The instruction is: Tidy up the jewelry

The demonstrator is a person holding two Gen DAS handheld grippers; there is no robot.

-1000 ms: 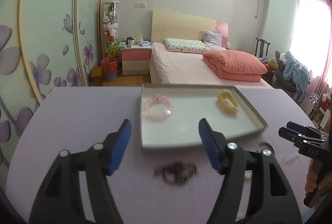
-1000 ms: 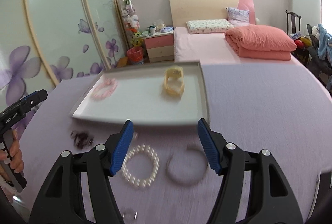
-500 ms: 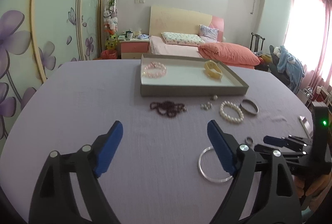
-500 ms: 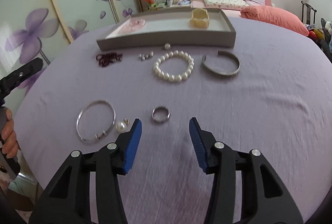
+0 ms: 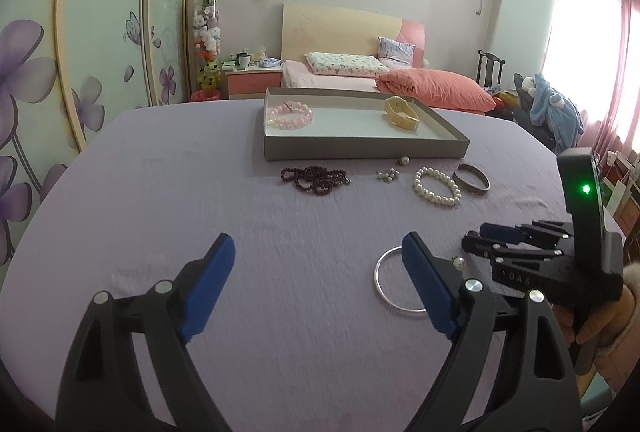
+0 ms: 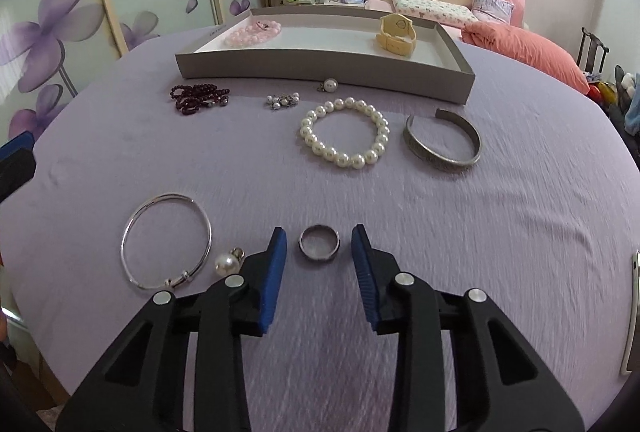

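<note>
Jewelry lies scattered on the purple cloth [image 6: 500,212]; a metal ring [image 6: 319,242] sits between the right gripper [image 6: 319,244] fingers, which have just been closing but stand clear of it. Left gripper [image 5: 318,252] spreads wide over bare cloth (nothing between). Pink bracelet [image 6: 253,31] already rests in the tray [image 6: 320,70].

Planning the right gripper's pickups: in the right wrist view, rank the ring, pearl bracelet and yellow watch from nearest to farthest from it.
1. Ring: on the cloth, between the right gripper fingers.
2. Pearl bracelet: mid-table, beyond the ring.
3. Yellow watch: in the tray, far right.
</note>
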